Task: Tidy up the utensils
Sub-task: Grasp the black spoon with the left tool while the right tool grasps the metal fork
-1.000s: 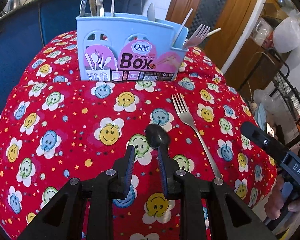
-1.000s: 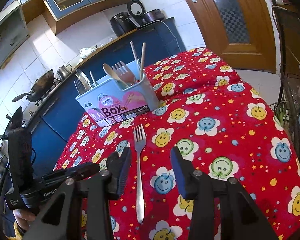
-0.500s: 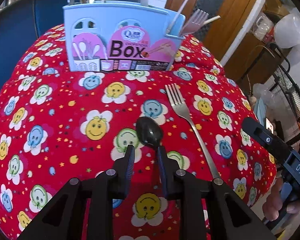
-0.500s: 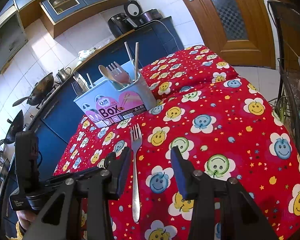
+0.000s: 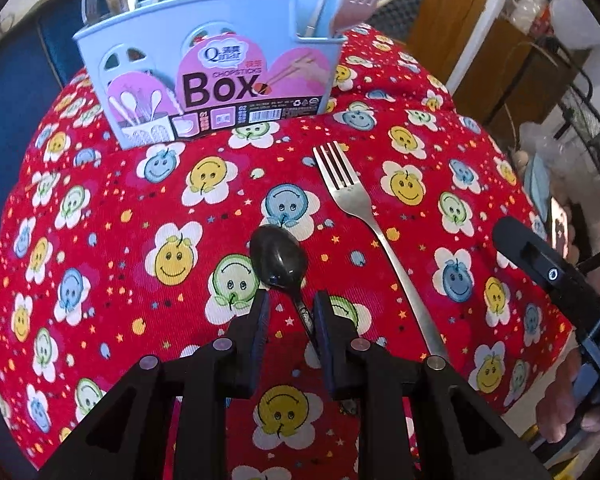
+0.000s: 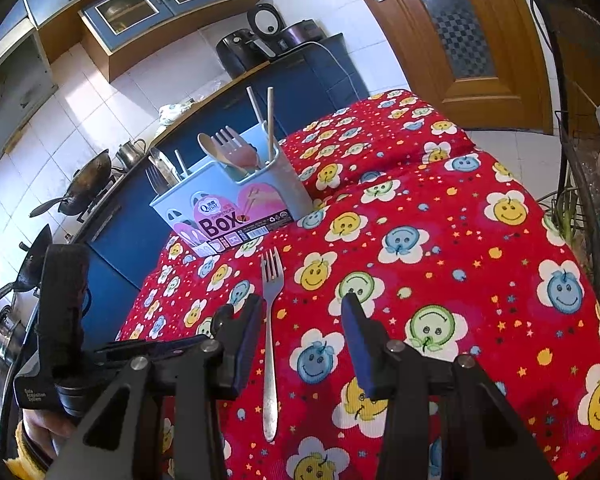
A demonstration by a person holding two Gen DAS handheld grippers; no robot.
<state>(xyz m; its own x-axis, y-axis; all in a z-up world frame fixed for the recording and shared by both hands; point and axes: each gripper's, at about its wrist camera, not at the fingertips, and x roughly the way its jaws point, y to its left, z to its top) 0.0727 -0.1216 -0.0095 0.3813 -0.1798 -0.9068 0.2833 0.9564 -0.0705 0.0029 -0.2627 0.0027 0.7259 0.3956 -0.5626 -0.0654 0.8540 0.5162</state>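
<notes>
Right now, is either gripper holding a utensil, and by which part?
The left gripper is closing around the black spoon's handle just below the bowl; a firm hold cannot be told. The right gripper is open and holds nothing.

light: bright daylight | glare: white wall tiles (image 6: 100, 92) ahead-left — washed out | edges: fisheye-bent, dark corners | focus: sharp near, soft beyond

Dark spoon (image 5: 279, 261) flat on cloth, bowl toward 12 o'clock. Silver fork (image 5: 374, 232) flat at its 3 o'clock, tines toward box. Blue utensil box (image 5: 208, 68) upright at 12 o'clock, holding cutlery, chopsticks.
</notes>
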